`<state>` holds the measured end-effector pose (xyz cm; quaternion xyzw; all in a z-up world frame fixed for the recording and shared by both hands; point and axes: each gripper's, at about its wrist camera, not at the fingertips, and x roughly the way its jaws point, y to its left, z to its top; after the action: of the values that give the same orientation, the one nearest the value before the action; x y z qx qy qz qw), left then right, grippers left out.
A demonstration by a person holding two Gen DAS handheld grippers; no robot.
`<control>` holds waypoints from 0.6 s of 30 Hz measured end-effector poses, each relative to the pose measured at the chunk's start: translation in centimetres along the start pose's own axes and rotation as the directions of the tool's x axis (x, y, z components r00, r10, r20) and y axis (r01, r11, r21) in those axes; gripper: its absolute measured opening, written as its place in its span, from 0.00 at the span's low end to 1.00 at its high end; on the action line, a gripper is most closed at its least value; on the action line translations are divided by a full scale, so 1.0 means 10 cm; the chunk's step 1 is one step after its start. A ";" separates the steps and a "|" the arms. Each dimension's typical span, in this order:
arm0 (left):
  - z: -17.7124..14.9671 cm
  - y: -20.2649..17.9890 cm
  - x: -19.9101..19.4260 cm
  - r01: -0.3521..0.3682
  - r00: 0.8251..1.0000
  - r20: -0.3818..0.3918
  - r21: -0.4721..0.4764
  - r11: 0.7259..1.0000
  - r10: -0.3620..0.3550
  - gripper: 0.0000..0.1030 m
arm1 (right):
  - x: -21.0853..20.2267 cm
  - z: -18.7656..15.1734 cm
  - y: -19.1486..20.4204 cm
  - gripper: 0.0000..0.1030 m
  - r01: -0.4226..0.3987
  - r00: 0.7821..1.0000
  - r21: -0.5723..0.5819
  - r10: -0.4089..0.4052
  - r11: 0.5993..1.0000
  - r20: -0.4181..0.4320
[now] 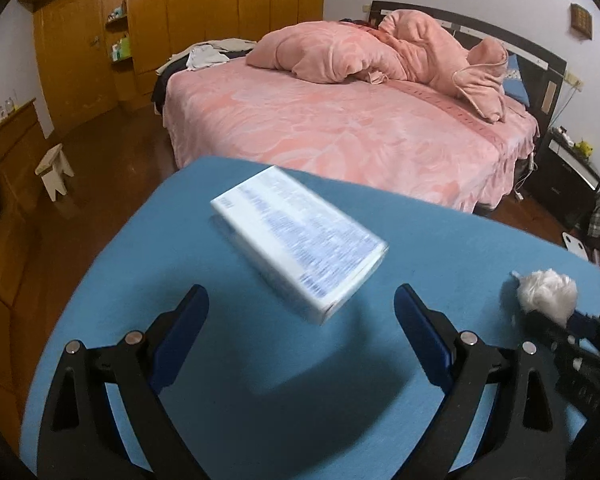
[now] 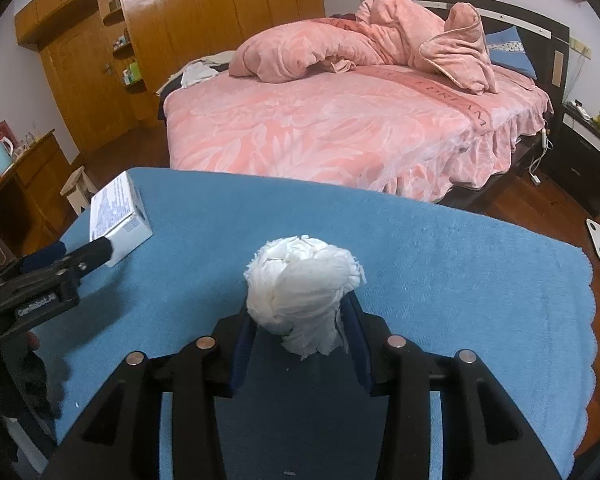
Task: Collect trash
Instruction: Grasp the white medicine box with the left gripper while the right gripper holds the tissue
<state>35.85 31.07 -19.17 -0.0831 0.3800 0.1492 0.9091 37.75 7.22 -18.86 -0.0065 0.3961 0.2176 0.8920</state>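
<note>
Left wrist view: your left gripper (image 1: 300, 312) sits over the blue cloth (image 1: 440, 248), jaws spread wide, nothing between the pads.
Box: white carton (image 1: 296, 240) lies flat on the cloth just ahead of your left tongs, near end roughly between the two fingertips, no contact visible. Print on top is blurred, can't read it.
Left fingers (image 1: 188, 320): blue pads, both clear of the carton.
Right wrist view: your right gripper (image 2: 300, 320) is clamped on a white tissue wad (image 2: 300, 288); both blue pads press its lower sides, most of the wad bulges above and ahead of the tips.
Tissue vs cloth: whether the wad rests on the cloth or is lifted off it, can't tell.
Cross-check: from your left tongs, the tissue wad (image 1: 546, 292) is off to the right; from your right tongs, the carton (image 2: 118, 216) is far left, with one left finger beside its near end.
Background: pink bed (image 2: 340, 128) beyond the cloth's far edge, wooden wardrobe (image 2: 204, 20) behind it.
</note>
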 end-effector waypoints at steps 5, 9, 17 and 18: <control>0.10 -0.09 0.18 -0.029 0.999 -0.024 -0.028 0.999 0.028 0.89 | 0.03 0.02 -0.04 0.41 -0.001 1.000 0.002 0.001 1.000 -0.004; 0.15 -0.10 0.29 -0.043 0.998 -0.047 -0.053 0.998 0.040 0.89 | 0.04 0.03 -0.05 0.41 -0.012 1.000 0.005 0.012 1.000 -0.013; 0.13 0.07 0.37 -0.043 0.996 -0.086 -0.129 0.991 0.032 0.89 | 0.05 0.02 -0.02 0.41 -0.019 1.000 -0.011 0.019 1.000 -0.016; 0.11 0.13 0.35 -0.043 0.996 -0.085 -0.142 0.989 0.031 0.89 | 0.05 0.02 -0.02 0.41 -0.019 1.000 -0.010 0.018 1.000 -0.016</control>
<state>38.50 33.28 -20.95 -0.1475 0.4070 0.1894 0.8813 38.25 7.31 -19.11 -0.0091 0.4023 0.2277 0.8867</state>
